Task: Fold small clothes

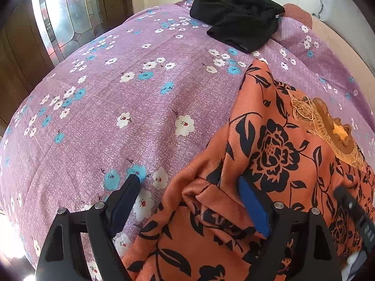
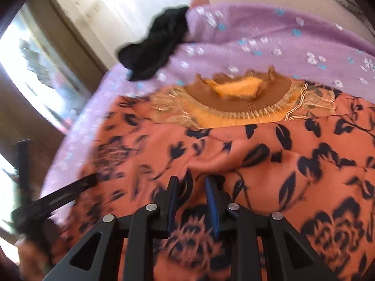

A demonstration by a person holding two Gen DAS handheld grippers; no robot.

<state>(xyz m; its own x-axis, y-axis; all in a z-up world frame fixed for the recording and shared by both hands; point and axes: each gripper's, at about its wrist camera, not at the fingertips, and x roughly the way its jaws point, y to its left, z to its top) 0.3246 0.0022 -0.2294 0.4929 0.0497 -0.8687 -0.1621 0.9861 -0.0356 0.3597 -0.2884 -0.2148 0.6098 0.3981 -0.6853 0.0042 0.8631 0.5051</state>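
Observation:
An orange garment (image 1: pixel 269 140) with black flowers and a brown knitted collar (image 1: pixel 328 121) lies on the bed at lower right. My left gripper (image 1: pixel 188 182) stands open and wide over the garment's left edge. A raised fold of the cloth sits between its fingers, and the pads do not press on it. In the blurred right wrist view, my right gripper (image 2: pixel 192 181) has its jaws narrow over the middle of the garment (image 2: pixel 281 164). A ridge of the cloth is bunched at its tips. The collar (image 2: pixel 239 98) lies beyond it.
A purple bedsheet (image 1: pixel 117 93) with white and blue flowers covers the bed. A crumpled black garment (image 1: pixel 239 18) lies at the far edge, also seen as the black garment (image 2: pixel 154 46). A door with patterned glass (image 1: pixel 63 18) stands to the left.

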